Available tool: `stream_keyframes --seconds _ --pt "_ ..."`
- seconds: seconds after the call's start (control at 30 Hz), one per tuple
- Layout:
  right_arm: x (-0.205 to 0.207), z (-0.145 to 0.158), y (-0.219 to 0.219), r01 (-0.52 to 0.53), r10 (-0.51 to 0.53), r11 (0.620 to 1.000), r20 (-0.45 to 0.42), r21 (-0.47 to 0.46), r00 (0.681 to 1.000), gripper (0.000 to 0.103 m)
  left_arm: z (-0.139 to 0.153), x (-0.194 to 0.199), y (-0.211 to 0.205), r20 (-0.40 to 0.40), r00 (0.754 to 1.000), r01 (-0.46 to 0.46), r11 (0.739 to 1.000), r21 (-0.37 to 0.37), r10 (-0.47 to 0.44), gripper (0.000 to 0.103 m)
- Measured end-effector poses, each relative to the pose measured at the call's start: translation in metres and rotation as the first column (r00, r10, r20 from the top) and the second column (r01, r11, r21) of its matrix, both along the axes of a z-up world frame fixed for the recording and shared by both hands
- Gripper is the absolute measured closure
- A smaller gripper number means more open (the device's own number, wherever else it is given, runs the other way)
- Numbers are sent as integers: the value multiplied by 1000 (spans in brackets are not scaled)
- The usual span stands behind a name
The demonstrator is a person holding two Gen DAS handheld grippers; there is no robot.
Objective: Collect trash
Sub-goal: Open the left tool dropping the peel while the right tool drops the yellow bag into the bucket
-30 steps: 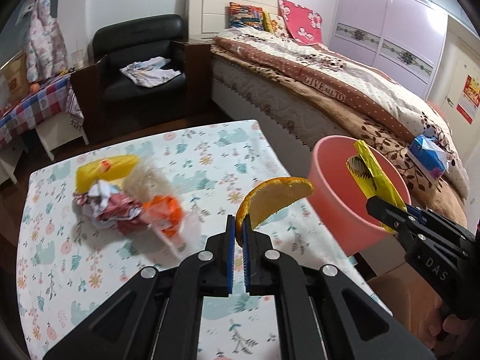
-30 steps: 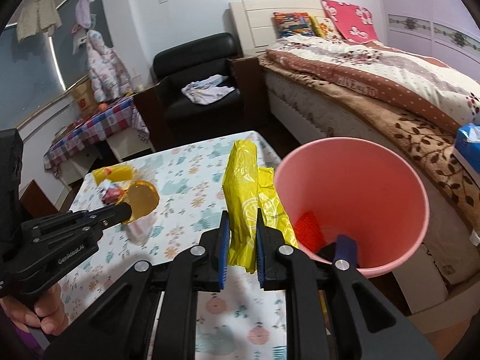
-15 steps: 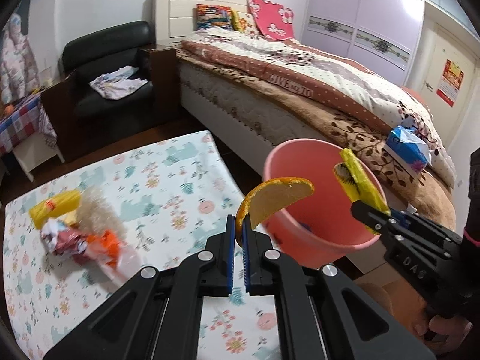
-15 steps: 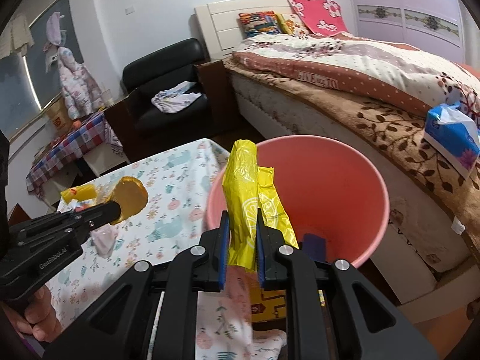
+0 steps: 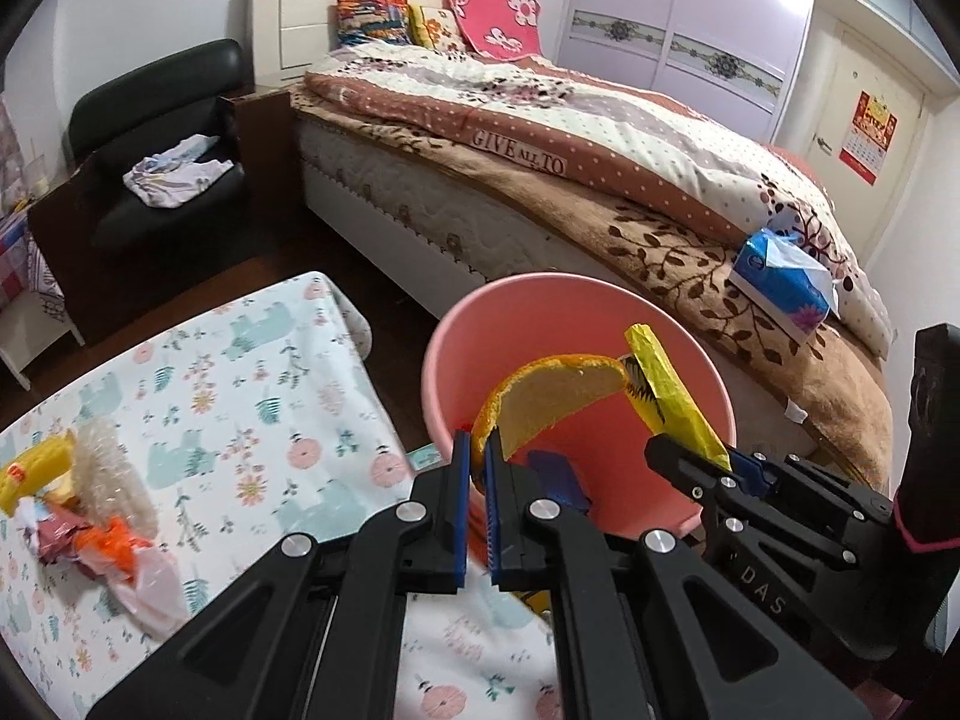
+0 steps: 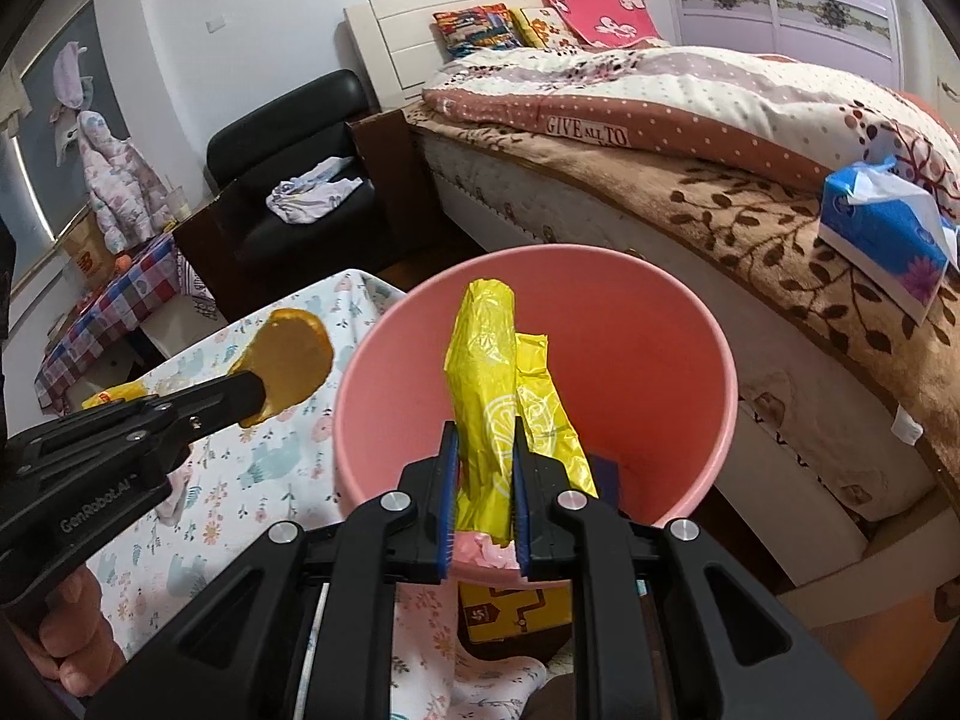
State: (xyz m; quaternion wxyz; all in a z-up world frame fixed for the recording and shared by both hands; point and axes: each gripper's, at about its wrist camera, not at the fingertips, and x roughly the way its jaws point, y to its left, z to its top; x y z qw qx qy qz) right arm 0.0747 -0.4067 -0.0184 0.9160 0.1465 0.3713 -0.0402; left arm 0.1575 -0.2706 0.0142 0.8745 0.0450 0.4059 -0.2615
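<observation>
While the left gripper (image 5: 474, 468) pinches an orange peel (image 5: 552, 399) and the right gripper (image 6: 483, 480) clamps a yellow wrapper (image 6: 489, 384) over the pink bin (image 6: 708, 360), more trash (image 5: 78, 504) lies on the table (image 5: 252, 396); a bed (image 5: 600, 168) stands behind.

Both wrist views look steeply down, close over the shared pink bin (image 5: 576, 312).
</observation>
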Motion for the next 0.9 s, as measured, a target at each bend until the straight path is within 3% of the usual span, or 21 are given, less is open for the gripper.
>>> stream_keyframes --seconds 0.47,0.9 --pt "4 -10 -18 30 -30 1000 -31 -2 999 88 -25 13 -35 -73 996 53 999 5 -53 99" --pt "3 -11 -23 51 -51 999 -46 -14 998 87 -31 12 -47 -91 992 84 996 15 -83 98"
